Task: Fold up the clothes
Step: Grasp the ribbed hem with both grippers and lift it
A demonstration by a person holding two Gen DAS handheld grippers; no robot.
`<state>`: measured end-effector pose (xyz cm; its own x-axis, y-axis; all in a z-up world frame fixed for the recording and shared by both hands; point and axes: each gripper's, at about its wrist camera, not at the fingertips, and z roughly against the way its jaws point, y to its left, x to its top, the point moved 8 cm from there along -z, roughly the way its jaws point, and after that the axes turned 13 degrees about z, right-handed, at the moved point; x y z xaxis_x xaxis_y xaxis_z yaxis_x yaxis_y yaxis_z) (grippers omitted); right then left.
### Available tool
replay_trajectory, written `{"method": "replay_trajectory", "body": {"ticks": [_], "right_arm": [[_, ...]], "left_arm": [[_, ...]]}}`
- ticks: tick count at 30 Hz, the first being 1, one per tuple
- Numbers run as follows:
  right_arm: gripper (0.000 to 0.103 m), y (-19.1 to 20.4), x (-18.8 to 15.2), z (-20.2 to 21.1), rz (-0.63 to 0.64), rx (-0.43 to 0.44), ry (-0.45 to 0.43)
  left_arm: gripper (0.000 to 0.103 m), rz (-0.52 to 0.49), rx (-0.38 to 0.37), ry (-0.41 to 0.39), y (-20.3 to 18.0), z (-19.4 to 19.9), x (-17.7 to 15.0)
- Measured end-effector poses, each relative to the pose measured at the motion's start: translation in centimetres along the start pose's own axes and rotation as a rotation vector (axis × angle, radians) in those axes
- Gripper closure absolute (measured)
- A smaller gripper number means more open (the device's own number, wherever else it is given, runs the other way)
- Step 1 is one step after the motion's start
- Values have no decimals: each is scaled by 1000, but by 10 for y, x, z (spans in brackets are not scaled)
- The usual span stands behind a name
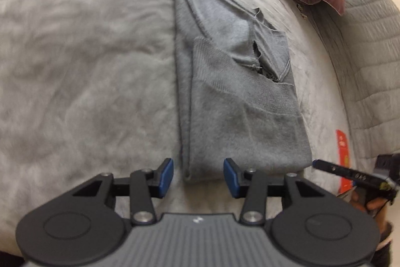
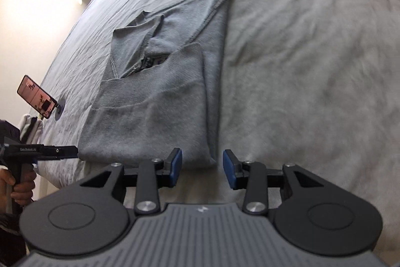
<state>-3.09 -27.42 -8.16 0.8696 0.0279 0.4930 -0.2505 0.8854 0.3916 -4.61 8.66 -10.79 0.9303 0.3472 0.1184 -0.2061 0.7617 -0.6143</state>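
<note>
Sweater (image 1: 240, 101), grey knit, lies folded into a long strip on the bed (image 1: 82, 61), its near hem just ahead of both tools. Left hand-held gripper (image 1: 198, 177) and right hand-held gripper (image 2: 202, 169) hang with jaws apart, holding nothing. For the next fold, I'd pinch both near corners together, lift evenly and lay the hem toward the collar. Lettering on the other tool's finger is too blurred to read with confidence
</note>
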Motion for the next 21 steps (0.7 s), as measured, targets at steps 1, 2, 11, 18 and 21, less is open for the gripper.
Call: {"method": "replay_trajectory", "body": {"ticks": [1, 2, 11, 18, 21], "right_arm": [[62, -4, -2, -1, -28, 17, -3], [62, -7, -3, -1, -57, 34, -5], [62, -23, -5, -16, -215, 185, -34], [61, -21, -1, -25, -230, 252, -53], [62, -18, 1, -29, -231, 283, -53]], "left_arm": [[58, 14, -11, 5, 2, -2, 0], [58, 28, -22, 10, 4, -4, 0], [58, 104, -146, 50, 15, -19, 3], [60, 127, -255, 66, 15, -29, 4], [70, 101, -265, 68, 8, -34, 3]]}}
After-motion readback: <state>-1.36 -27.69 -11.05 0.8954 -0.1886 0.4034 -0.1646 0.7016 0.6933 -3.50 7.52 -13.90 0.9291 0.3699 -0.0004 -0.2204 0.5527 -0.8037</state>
